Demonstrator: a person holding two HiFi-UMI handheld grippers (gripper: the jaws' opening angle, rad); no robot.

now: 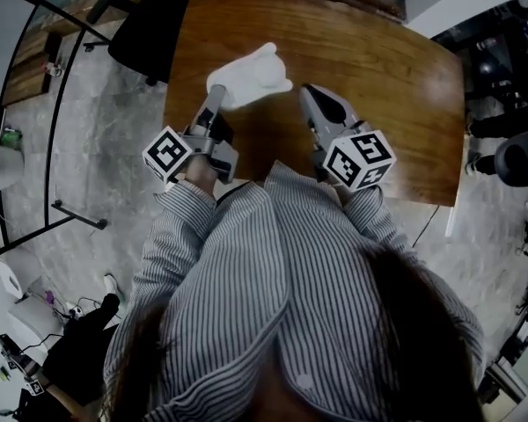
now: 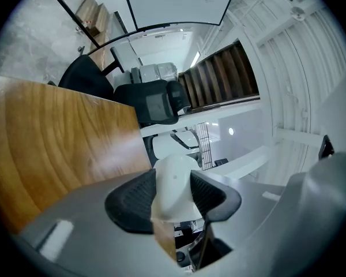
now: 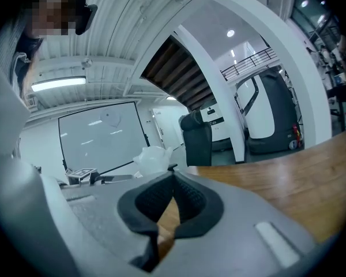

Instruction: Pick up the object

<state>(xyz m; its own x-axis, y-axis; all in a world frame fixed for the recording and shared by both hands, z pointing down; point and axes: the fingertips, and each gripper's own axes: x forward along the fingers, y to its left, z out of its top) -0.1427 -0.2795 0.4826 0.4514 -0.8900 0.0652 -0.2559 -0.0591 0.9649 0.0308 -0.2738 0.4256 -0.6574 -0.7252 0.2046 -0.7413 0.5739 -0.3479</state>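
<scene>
Two grippers reached over a wooden table (image 1: pixel 405 104). The left gripper (image 2: pixel 173 196) had its jaws partly spread, and its black pads (image 2: pixel 130 203) pinched the near end of a white object (image 1: pixel 251 77) from both sides. The right gripper (image 3: pixel 172 203), pressed together on nothing, sat just right of the object and apart from it. Bare wood lay open to the right and far side. The table's left edge ran close by, next to a black chair (image 1: pixel 145 33). The object's long axis ran from near left to far right, pointing away from the left gripper.
</scene>
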